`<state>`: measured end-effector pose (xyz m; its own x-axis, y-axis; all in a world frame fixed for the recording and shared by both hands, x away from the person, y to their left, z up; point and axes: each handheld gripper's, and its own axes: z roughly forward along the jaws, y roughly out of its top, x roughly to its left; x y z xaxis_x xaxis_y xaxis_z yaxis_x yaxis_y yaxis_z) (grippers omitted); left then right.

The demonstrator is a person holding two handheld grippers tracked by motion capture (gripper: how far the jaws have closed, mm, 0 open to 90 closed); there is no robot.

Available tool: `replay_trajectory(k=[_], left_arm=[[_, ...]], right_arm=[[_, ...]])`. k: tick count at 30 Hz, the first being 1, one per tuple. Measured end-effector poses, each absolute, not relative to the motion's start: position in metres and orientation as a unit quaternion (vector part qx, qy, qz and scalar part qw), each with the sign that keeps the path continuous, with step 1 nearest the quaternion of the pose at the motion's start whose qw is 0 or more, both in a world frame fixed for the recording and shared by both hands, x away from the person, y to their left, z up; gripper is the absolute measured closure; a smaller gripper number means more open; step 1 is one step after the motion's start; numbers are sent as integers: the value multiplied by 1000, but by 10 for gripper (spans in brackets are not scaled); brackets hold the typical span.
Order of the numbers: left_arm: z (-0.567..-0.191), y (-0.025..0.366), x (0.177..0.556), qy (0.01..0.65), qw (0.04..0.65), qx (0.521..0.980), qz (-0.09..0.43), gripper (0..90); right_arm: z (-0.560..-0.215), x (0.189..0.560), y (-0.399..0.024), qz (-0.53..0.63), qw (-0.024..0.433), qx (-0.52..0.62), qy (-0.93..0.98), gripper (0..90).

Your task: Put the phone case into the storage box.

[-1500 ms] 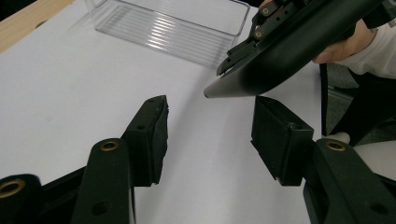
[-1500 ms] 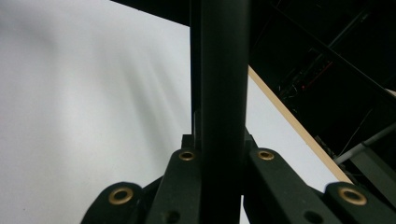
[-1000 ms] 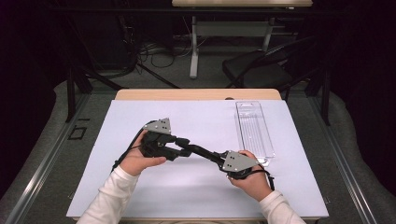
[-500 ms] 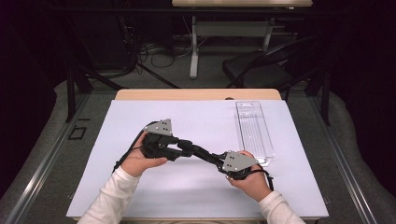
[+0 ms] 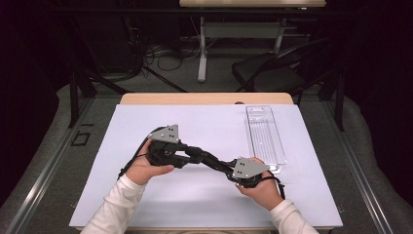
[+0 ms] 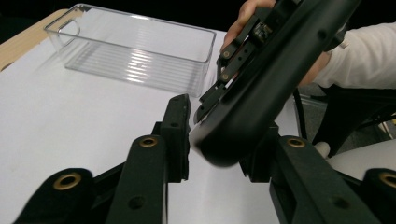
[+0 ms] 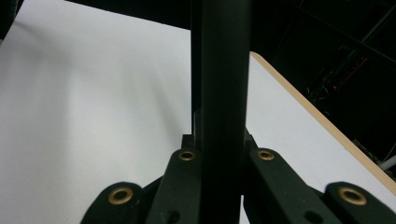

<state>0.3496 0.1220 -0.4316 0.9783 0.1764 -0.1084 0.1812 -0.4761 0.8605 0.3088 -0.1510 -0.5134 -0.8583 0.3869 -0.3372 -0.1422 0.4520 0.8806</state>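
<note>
Over the white table (image 5: 160, 204), the right gripper (image 5: 221, 167) clamps a black bar (image 7: 219, 70) whose far end sits between the left gripper (image 5: 187, 155)'s parted jaws, a clear tray (image 5: 265, 136) at two o'clock

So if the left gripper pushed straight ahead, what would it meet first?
The right gripper: its black tip already sits between the left gripper's jaws, seemingly touching. The clear tray lies farther off.

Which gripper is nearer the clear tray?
The right gripper, held just beside the clear tray's near end; the left gripper is farther away from it.
</note>
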Motion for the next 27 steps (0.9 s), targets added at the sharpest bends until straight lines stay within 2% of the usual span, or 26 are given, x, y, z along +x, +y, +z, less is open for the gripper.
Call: replay_trajectory(k=[4,10,27], left_arm=[[-431,122,349,100,501,859,-2,716],[-434,119,349,95,488,867,0,690],[-433,119,348,88,491,866,1,748]], right_arm=[[-514,309,-150,517,254,75,814,871],[-512,309,-152,530,247,81,807,871],[-514,310,-152,535,234,82,808,869]])
